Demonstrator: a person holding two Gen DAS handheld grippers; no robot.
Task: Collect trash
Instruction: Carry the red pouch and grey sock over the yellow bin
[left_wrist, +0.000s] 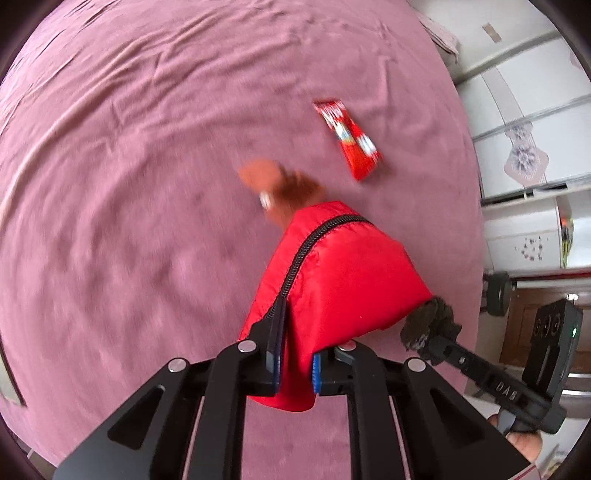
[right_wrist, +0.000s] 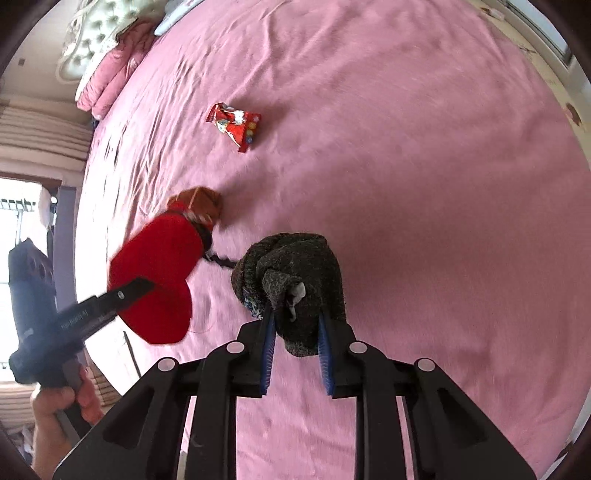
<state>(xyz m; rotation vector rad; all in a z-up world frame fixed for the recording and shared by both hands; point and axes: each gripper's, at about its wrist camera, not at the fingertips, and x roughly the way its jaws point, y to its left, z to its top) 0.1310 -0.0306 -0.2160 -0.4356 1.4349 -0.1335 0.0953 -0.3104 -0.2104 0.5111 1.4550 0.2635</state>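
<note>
While lying flat — wrapper (right_wrist: 234, 125) long axis diagonal.

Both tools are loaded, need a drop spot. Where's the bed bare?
Bare pink sheet right of the snack wrapper and the dark knit bundle. Crowded between that bundle, the red pouch and the brown item.

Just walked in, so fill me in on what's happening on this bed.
A person is working over a pink bedsheet with a handheld gripper in each hand. The left gripper is clamped on a red padded zip jacket with a brown furry trim. The right gripper is clamped on a dark grey knitted garment. A red snack wrapper, seemingly the only trash in view, lies untouched on the sheet beyond both.
</note>
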